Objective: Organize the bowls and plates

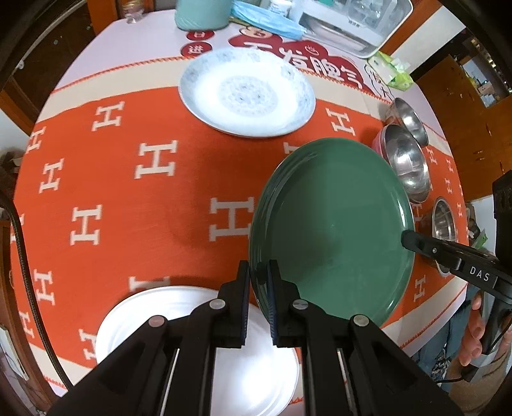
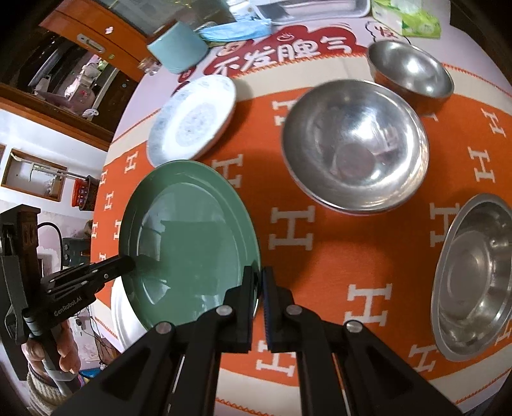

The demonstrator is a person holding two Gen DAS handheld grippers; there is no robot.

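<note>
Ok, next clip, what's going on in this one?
A person holds a claw in each hand, and both are shut on the rim of one green plate: the left claw on one edge, the right claw on the opposite edge. The plate looks lifted off the orange tablecloth, partly above a white plate. A blue-patterned plate and three steel bowls sit untouched on the cloth.

a lived-in home dining area: a round table (image 1: 96, 96) under an orange letter-patterned cloth (image 1: 128, 192), crowded with a tissue pack (image 1: 392, 68), a teal cup (image 1: 201, 12) and a dish rack (image 1: 355, 22), with a wooden cabinet (image 2: 92, 35) behind.
</note>
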